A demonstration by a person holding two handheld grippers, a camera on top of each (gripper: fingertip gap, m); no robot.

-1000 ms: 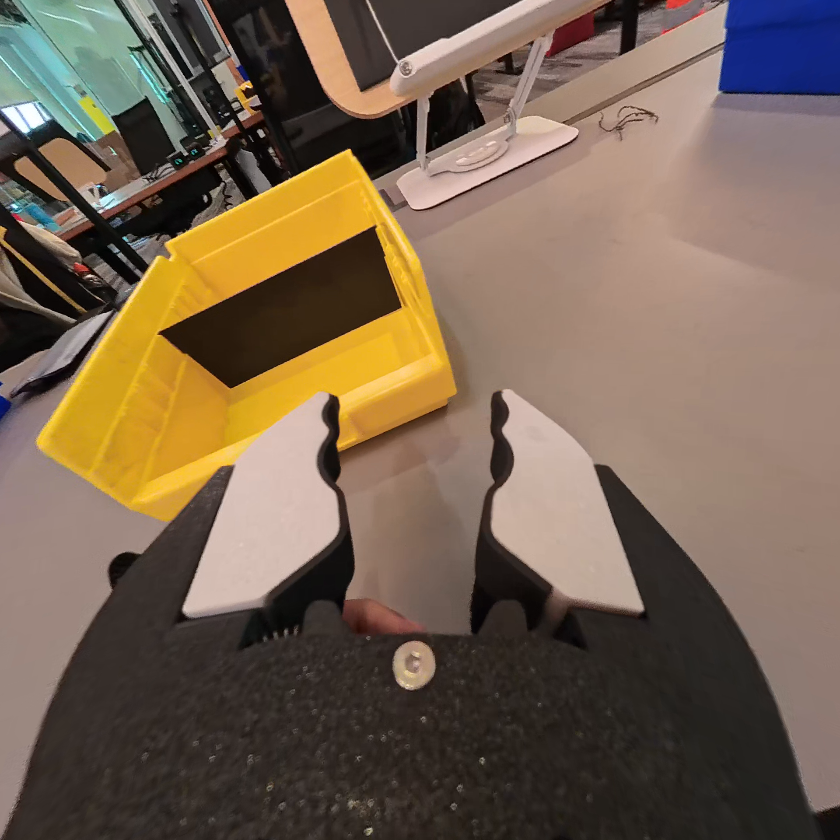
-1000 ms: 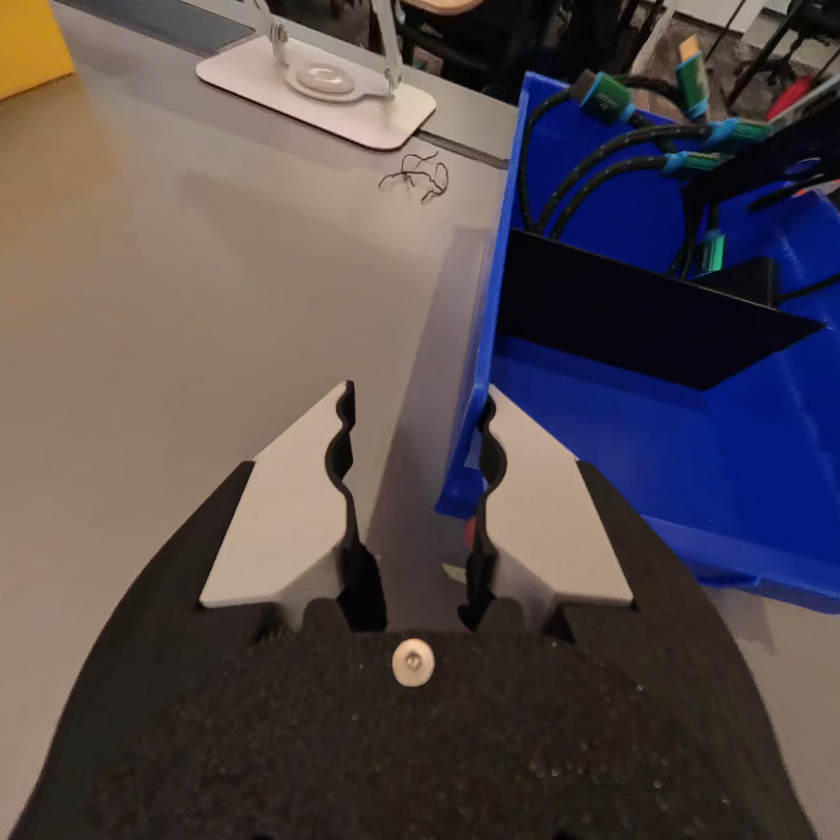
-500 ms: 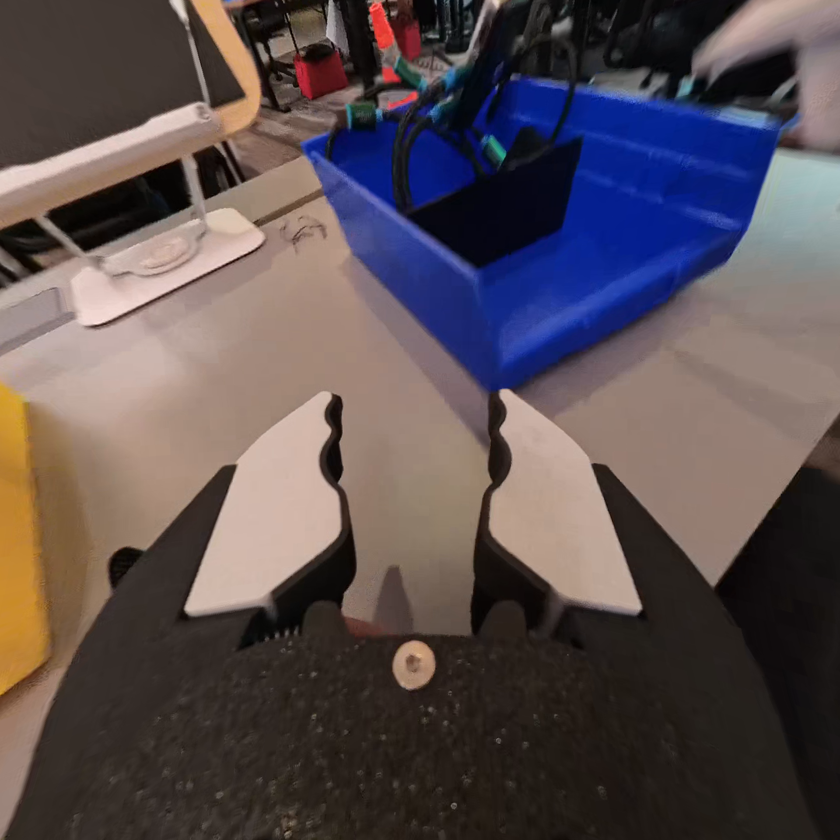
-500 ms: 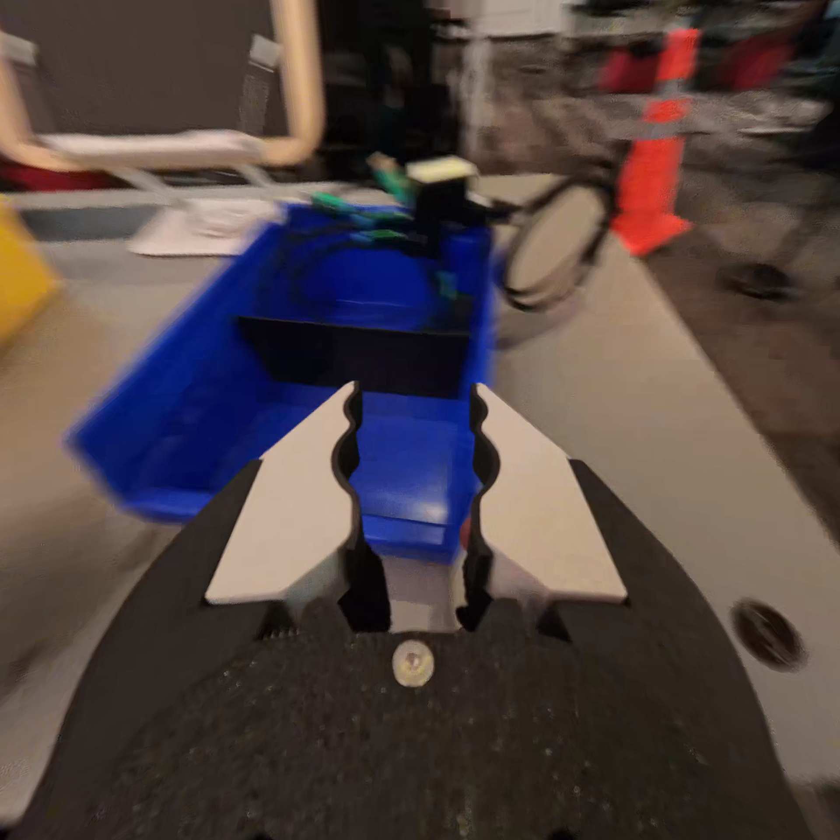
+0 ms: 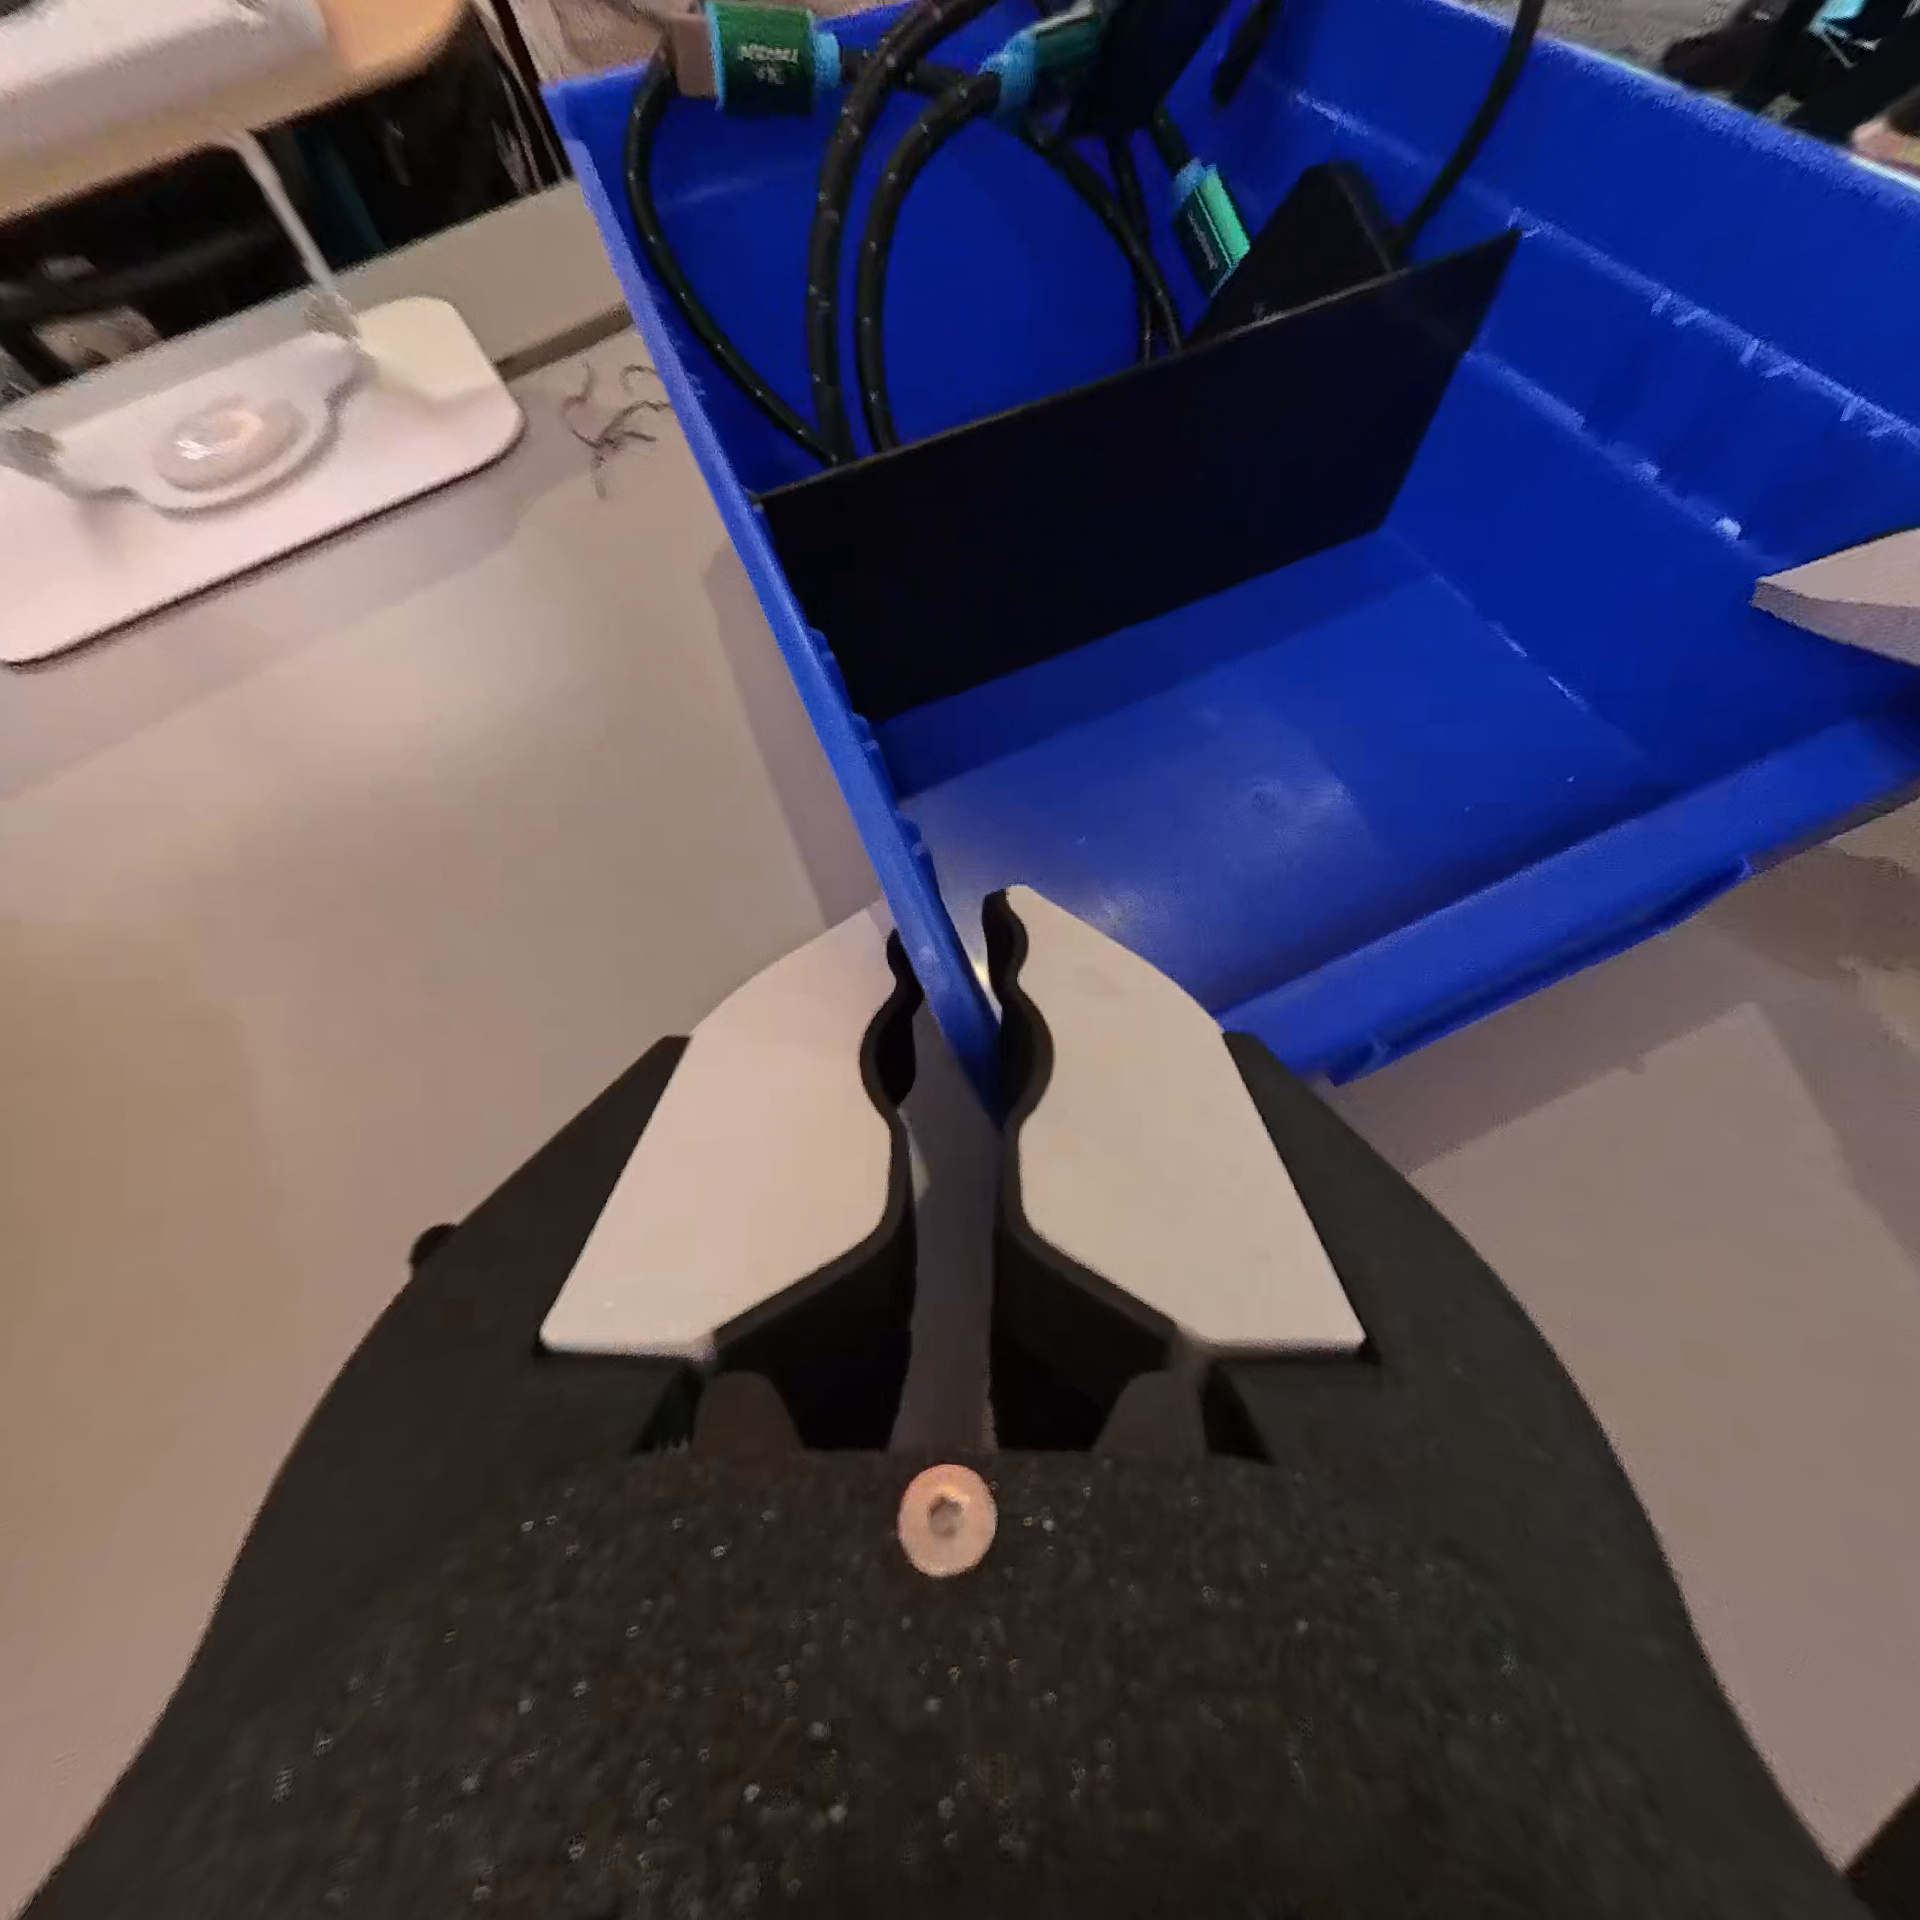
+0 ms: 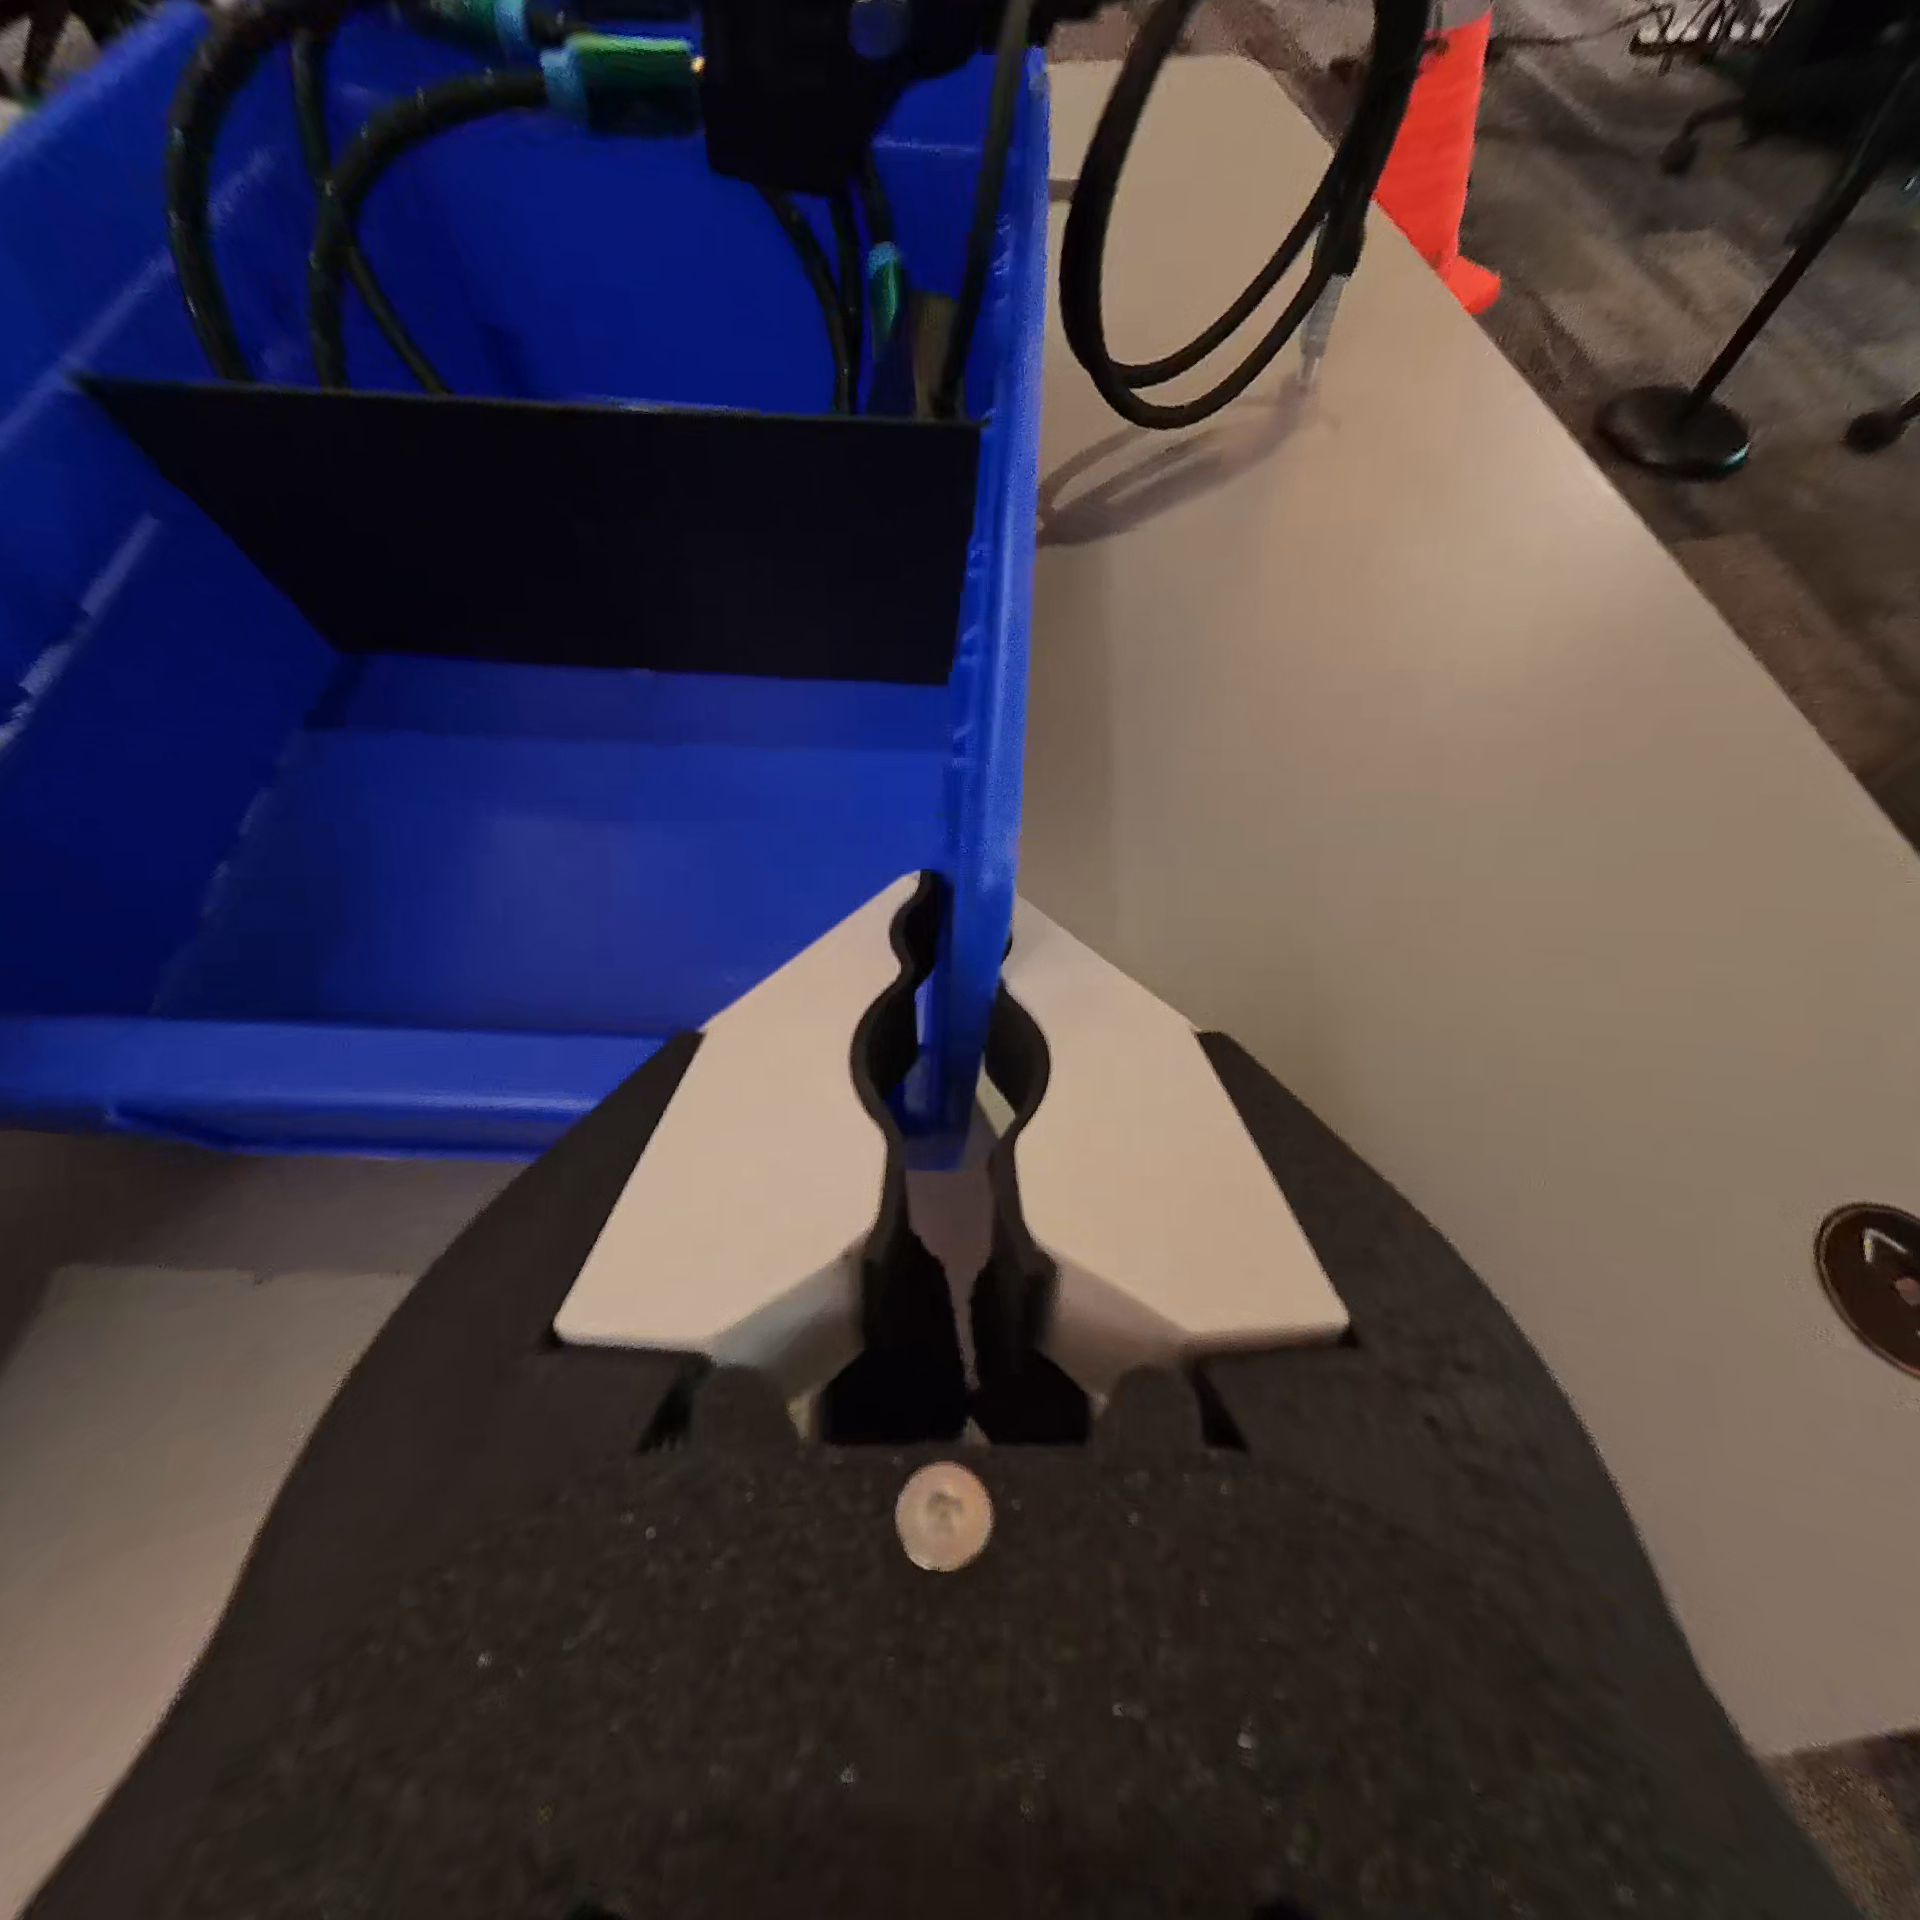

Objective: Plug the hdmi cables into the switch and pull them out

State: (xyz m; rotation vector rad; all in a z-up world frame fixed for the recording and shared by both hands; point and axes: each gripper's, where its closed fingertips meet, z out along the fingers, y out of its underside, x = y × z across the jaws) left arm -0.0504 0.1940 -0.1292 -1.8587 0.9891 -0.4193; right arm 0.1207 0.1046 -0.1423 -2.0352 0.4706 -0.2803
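Observation:
A blue bin (image 5: 1351,810) stands on the grey table, split by a black divider (image 5: 1091,540). Behind the divider lie several black HDMI cables (image 5: 862,260) with green plugs (image 5: 764,57) and a black box, the switch (image 5: 1304,244). My left gripper (image 5: 945,935) is shut on the bin's left wall near the front corner. My right gripper (image 6: 966,914) is shut on the right wall of the bin (image 6: 520,883) near its front corner. The cables (image 6: 343,208) and the black box (image 6: 790,104) also show in the right wrist view. One right gripper finger (image 5: 1849,613) shows in the left wrist view.
A white stand base (image 5: 239,457) and a small wire tangle (image 5: 613,426) lie left of the bin. A black cable loop (image 6: 1195,260) hangs outside the bin's right wall. An orange cone (image 6: 1434,156) stands on the floor beyond the table edge. A round grommet (image 6: 1870,1288) sits in the tabletop. There is about 20 cm between the tips of the two grippers. To the round grommet (image 6: 1870,1288): right tips about 20 cm, left tips about 40 cm.
Both grippers were open; they have swung toward the blue bin and closed on its side walls, left on the left wall, right on the right wall. The yellow bin has left view.

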